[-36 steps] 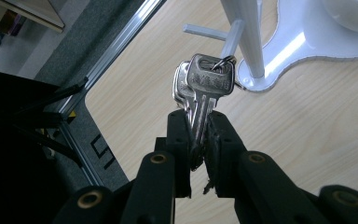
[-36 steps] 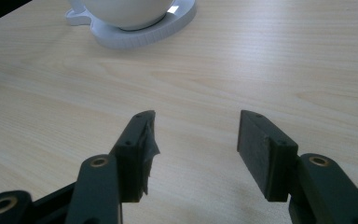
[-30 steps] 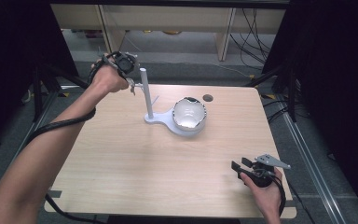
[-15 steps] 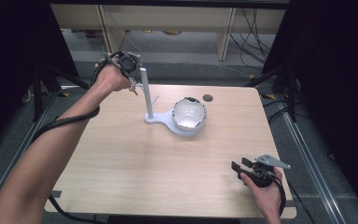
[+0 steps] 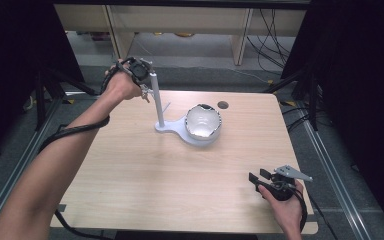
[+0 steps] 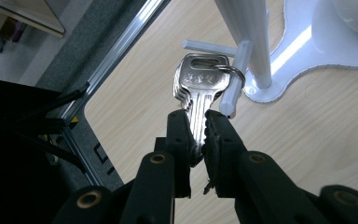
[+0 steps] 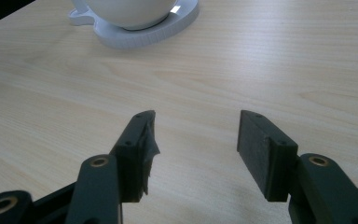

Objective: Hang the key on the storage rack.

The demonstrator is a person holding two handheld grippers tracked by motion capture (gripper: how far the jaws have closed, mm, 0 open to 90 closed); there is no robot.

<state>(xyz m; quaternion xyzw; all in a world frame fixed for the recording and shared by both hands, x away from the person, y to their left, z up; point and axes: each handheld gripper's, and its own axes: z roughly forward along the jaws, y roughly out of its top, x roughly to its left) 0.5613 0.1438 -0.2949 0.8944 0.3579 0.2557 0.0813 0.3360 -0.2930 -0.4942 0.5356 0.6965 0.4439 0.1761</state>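
A silver key [image 6: 198, 93] is pinched by its blade between the jaws of my left gripper [image 6: 196, 126], which is shut on it. The key's ring [image 6: 230, 71] hangs around a short white peg [image 6: 235, 77] that branches from the white stand's post [image 6: 249, 32]. In the high view the left gripper [image 5: 142, 85] is at the far left of the table, beside the post [image 5: 156, 100]. A white bowl [image 5: 203, 122] sits on the stand's round base [image 5: 192, 137]. My right gripper [image 7: 193, 149] rests open near the front right corner [image 5: 262, 180], nothing between its jaws.
A light wooden table [image 5: 145, 175] carries the stand. A small round hole [image 5: 223, 105] lies near its far edge. Metal frame rails [image 5: 330, 165] run along both sides, and shelving with cables stands behind the table.
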